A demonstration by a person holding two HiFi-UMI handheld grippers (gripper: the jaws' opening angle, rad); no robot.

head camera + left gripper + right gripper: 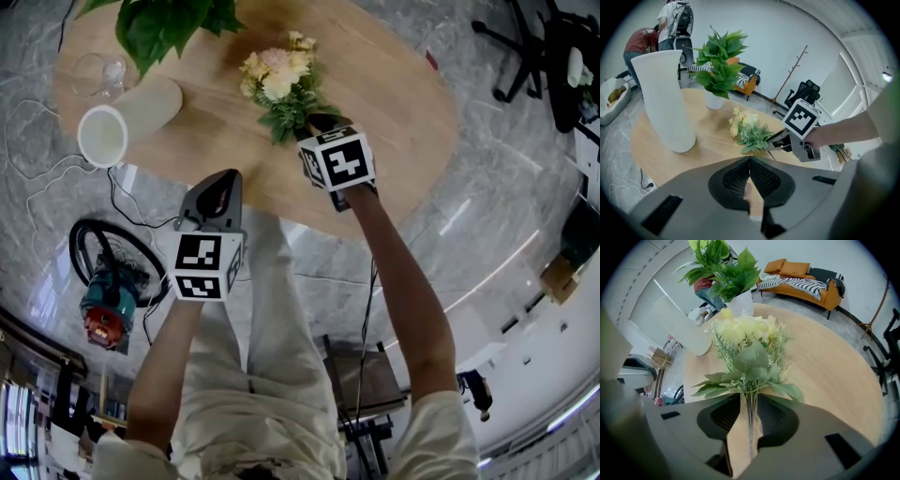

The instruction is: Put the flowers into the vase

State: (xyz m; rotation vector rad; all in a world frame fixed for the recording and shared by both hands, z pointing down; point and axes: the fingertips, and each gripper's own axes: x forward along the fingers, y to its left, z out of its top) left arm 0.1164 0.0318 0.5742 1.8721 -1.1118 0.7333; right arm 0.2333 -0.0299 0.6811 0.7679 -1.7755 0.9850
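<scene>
A wooden table point(394, 103) bearing flowers point(279, 79) stands on marble floor point(511, 220).

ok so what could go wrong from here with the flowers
1. The right gripper stands open around the thin stems of the flowers; closing may catch only some, and the bunch could slip.
2. The tall vase stands unheld, with the left gripper shut and away from it; pushing stems in might tip it, perhaps onto the glass nearby.
</scene>
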